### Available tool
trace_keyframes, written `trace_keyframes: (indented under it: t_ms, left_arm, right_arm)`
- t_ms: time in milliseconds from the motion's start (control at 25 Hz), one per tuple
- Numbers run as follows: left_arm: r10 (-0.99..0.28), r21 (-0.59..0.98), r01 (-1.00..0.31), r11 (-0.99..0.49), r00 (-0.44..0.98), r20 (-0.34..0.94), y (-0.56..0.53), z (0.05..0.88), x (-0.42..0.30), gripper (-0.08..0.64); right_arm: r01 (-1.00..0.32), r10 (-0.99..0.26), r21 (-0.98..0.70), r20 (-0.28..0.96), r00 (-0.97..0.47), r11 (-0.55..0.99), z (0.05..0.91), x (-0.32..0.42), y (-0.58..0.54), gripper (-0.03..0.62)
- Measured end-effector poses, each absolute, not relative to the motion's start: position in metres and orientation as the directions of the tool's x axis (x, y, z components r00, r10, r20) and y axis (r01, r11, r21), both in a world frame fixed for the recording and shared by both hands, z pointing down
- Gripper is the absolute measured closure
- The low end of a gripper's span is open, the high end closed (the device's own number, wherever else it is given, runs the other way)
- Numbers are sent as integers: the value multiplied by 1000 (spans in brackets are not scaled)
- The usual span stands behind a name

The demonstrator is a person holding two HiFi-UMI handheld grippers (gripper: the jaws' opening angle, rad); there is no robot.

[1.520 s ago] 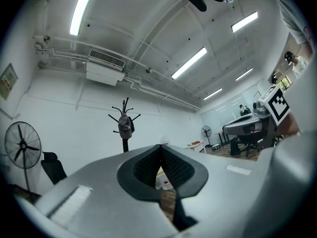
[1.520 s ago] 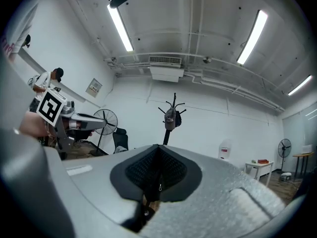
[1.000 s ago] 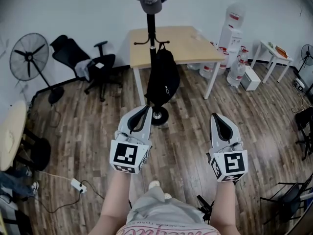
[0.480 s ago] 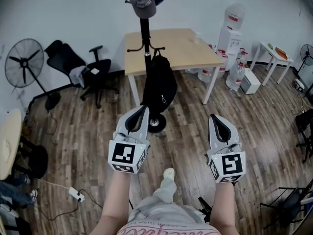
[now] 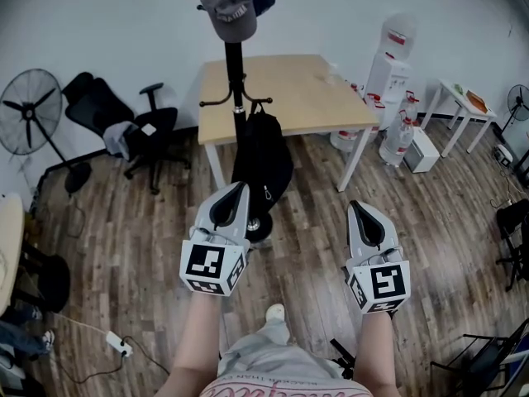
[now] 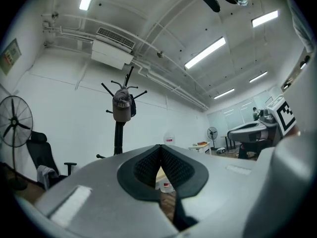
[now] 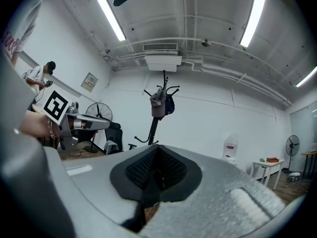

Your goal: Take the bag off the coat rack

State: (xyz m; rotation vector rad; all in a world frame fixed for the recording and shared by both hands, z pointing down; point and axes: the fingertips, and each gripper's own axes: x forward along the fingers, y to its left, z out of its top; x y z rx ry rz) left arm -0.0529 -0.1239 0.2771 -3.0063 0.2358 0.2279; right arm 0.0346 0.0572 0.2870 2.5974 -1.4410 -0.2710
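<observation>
Head view: the black fabric bag point(image 5: 261, 160) hangs on a lower hook of the black pole coat rack point(image 5: 235, 73), under the grey cap point(image 5: 227, 7) at the rack's top. Over the last second the rack has drawn nearer, so this is the approach and the bag is not yet touched. Left gripper point(image 5: 240, 187) sits just short of the bag, right gripper point(image 5: 357, 207) further off to the rack's right. Left gripper view: jaws pressed together, nothing between, rack ahead. Right gripper view: same, pads together and empty. Both need to spread before any grab.
</observation>
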Motion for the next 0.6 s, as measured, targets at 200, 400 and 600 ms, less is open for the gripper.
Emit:
trace_keyframes:
  t_ms: [200,400,600]
  left_arm:
    - [-183,-105,-199,-974,972,-147,-161,280,-8,543]
    - [-210,-83,-222,-971,969,-132,-195,287,35,543]
    - [-217,-103,-230,-968,968,-123,-218,286,66,539]
  right_arm:
    - [-834,-861,221,-61,505,-505,289,85,22,591]
    - [-843,-866,213,-39,498,-495,296,131,-13,590]
    - [-865,-877,148,-73,474,-480,292,162,-42,589]
